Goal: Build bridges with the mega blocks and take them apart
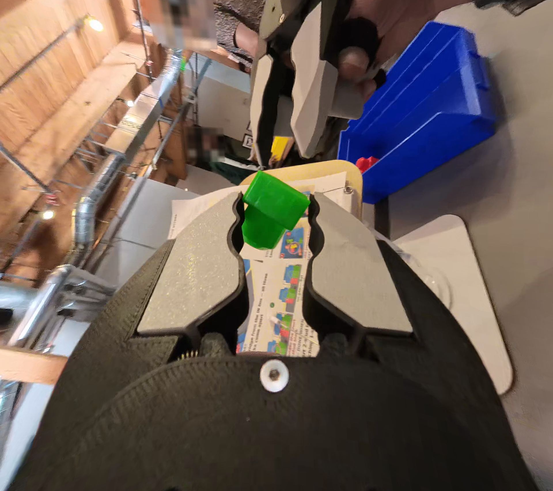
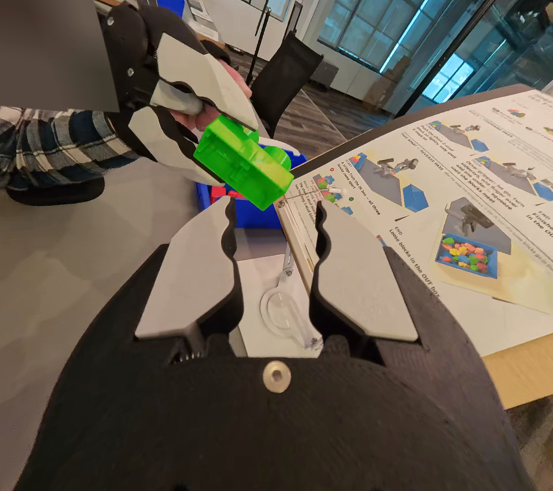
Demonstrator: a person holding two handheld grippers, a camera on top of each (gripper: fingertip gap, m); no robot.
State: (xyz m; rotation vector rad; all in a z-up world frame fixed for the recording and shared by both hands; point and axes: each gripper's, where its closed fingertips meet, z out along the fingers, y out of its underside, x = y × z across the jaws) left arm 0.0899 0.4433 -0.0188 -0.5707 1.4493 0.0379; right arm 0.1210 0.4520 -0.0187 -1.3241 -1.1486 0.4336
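Green block (image 1: 275,213) sits clamped in our left gripper (image 1: 275,207), so we hold it steady and align our wide-open, empty right gripper (image 2: 273,207) squarely before squeezing.

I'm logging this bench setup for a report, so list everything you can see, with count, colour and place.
Green block: one, bright green, two studs, clamped in the left tool, raised above the bin.
Bin: one, blue, on the grey table beside the board.
Red blocks: at least two, red, inside the bin; most of it is hidden.
Instruction sheets: several, white with coloured pictures, on the tilted wooden board.
Table: one, grey, under everything.
Chair: one, black, behind the table.
Left tool: grey fingers pressed on the green block.
Right tool: grey fingers apart, holding nothing.
Sleeve: plaid, behind the left tool.
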